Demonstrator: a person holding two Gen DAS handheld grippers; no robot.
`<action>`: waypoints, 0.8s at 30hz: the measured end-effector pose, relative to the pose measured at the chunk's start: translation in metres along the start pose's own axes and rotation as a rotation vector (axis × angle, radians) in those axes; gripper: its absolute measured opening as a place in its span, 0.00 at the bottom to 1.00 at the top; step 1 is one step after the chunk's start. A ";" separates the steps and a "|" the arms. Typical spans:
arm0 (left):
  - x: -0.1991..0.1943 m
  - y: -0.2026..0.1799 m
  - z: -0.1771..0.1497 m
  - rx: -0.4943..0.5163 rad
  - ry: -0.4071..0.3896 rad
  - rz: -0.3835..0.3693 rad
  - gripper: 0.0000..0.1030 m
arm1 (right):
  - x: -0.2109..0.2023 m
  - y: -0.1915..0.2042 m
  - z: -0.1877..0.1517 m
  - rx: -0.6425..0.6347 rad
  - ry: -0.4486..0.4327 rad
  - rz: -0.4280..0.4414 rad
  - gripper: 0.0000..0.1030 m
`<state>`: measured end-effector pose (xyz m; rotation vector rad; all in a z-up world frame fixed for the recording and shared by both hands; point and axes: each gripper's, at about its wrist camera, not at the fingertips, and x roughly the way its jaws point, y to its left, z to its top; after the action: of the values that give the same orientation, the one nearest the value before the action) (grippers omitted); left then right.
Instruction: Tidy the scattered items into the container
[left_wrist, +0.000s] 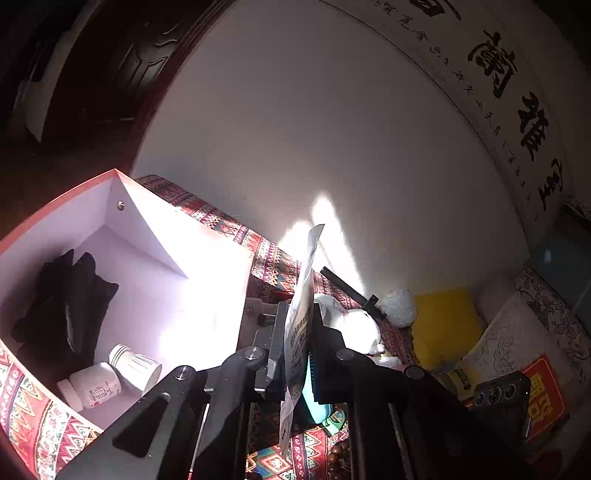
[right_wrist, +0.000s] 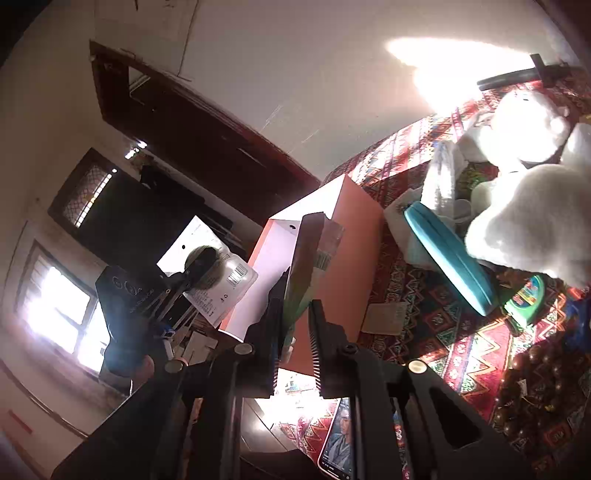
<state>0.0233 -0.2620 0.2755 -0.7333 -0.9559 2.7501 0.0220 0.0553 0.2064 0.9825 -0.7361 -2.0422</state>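
My left gripper (left_wrist: 297, 332) is shut on a flat white printed packet (left_wrist: 301, 295), held upright just right of the open box (left_wrist: 229, 254). The box has white inside walls and a patterned outside; it holds a black glove (left_wrist: 66, 306) and two white bottles (left_wrist: 110, 376). The box also shows in the right wrist view (right_wrist: 354, 236). My right gripper (right_wrist: 295, 321) is shut on a flat dark packet with a green lower part (right_wrist: 308, 258), held upright beside the box's orange wall. The left gripper with its packet shows in the right wrist view (right_wrist: 218, 280).
On the patterned cloth (right_wrist: 424, 302) lie a teal round case (right_wrist: 450, 254), a white plush toy (right_wrist: 532, 206), a green toy (right_wrist: 526, 295), brown beads (right_wrist: 535, 384) and a phone (right_wrist: 338, 443). A yellow cushion (left_wrist: 443, 325) and a black rod (left_wrist: 351, 291) lie by the wall.
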 end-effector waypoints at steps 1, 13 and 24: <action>-0.001 0.009 0.006 -0.013 -0.011 0.007 0.06 | 0.014 0.013 0.003 -0.029 0.016 0.005 0.13; -0.011 0.053 0.031 0.062 -0.111 0.291 0.92 | 0.109 0.085 0.019 -0.230 0.119 -0.091 0.69; 0.002 0.017 0.005 0.182 -0.017 0.191 0.93 | -0.009 0.011 0.023 -0.081 -0.001 -0.174 0.72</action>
<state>0.0190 -0.2773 0.2678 -0.8088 -0.6568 2.9612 0.0106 0.0607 0.2305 1.0300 -0.5809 -2.2033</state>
